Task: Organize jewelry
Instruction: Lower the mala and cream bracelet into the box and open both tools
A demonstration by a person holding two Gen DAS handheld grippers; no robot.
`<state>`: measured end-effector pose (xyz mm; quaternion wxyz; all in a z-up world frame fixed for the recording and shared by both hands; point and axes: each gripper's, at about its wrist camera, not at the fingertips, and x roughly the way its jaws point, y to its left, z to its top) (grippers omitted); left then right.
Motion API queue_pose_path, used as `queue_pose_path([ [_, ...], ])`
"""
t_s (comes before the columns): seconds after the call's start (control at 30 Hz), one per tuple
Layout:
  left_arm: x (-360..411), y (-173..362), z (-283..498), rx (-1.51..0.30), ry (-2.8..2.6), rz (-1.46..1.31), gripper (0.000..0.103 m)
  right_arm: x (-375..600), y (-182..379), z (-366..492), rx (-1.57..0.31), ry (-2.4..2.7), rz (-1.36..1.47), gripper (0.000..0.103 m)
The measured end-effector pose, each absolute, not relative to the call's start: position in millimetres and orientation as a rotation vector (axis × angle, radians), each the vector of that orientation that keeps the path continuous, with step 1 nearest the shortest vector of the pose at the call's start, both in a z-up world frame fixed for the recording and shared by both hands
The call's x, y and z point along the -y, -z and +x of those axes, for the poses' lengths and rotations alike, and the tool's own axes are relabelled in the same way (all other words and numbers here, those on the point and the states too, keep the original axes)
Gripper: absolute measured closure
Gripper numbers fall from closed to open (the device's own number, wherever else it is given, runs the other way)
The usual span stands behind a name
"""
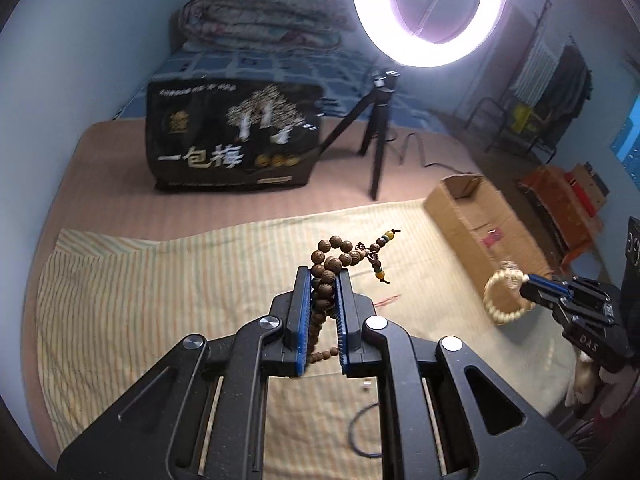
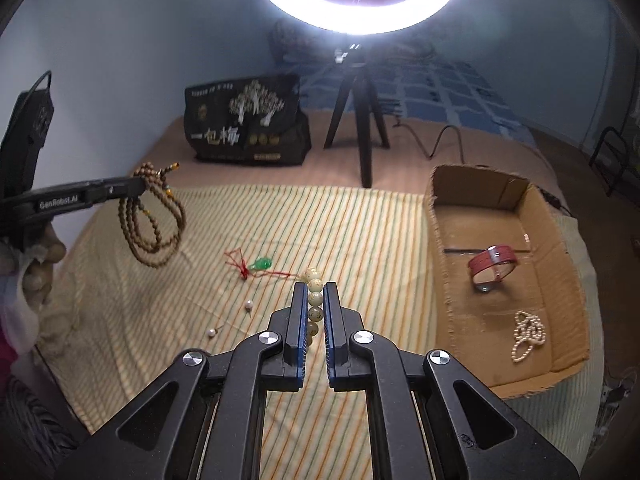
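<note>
- Left wrist view: the left gripper has its blue-padded jaws drawn narrow and clamped on a long strand of dark brown wooden prayer beads, lifted clear of the yellow-and-green striped cloth.
- The strand bunches above the fingertips, its short tassel ends with yellow and green accent beads sticking out to the right, while more loops trail down between the fingers.
- To the right, the right gripper pinches a cream-coloured beaded bracelet in front of the open brown cardboard box.
- Behind stand a black printed bag, a small black tripod and a glowing white ring light.
- Right wrist view: the right gripper's jaws are closed narrowly on the cream bracelet, whose printed round beads line up between the pads.
- The box sits to the right and already holds a red leather watch-style band and a white pearl string.
- Left on the cloth are a green pendant on red cord and two loose pearl-headed pieces.
- At the left the brown strand hangs in several loops from the left gripper, above the cloth.
- Judged step: both pieces are picked up and in transit to the box.
- The next move calls for carrying each over the box's rim, lowering it, then opening the jaws; the long dangling loops may catch the near wall, so height matters.
</note>
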<state>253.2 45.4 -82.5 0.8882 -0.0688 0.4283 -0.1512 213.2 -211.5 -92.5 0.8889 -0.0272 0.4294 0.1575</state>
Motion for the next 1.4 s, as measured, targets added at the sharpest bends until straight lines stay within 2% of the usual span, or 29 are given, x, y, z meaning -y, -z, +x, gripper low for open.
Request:
queue_pose_path([
  [0.17, -16.5, 62.2, 241.1, -0.851, 0.375, -0.124, 0.093, 238.2, 70.0, 206.8, -0.827, -0.275, -0.028, 0.097],
  [0.57, 65.6, 34.1, 233.2, -0.800, 0.528, -0.109, 0.093, 304.2, 56.9, 208.8, -0.777, -0.141, 0.027, 0.097],
  [0.67, 84.9, 33.4, 235.3, -0.801, 0.556, -0.113, 0.095, 321.8, 57.0, 212.5, -0.773, -0.110, 0.044, 0.097],
  [0.7, 93.3, 33.4, 236.9, -0.801, 0.567, -0.115, 0.098, 328.7, 57.5, 214.5, -0.773, -0.099, 0.052, 0.097],
  [1.1, 165.4, 45.1, 255.8, -0.825, 0.651, -0.114, 0.099, 368.4, 74.5, 233.3, -0.802, -0.030, 0.078, 0.097],
  [1.4, 187.3, 53.8, 262.1, -0.842, 0.658, -0.094, 0.099, 385.4, 93.1, 246.7, -0.847, 0.006, 0.072, 0.097],
])
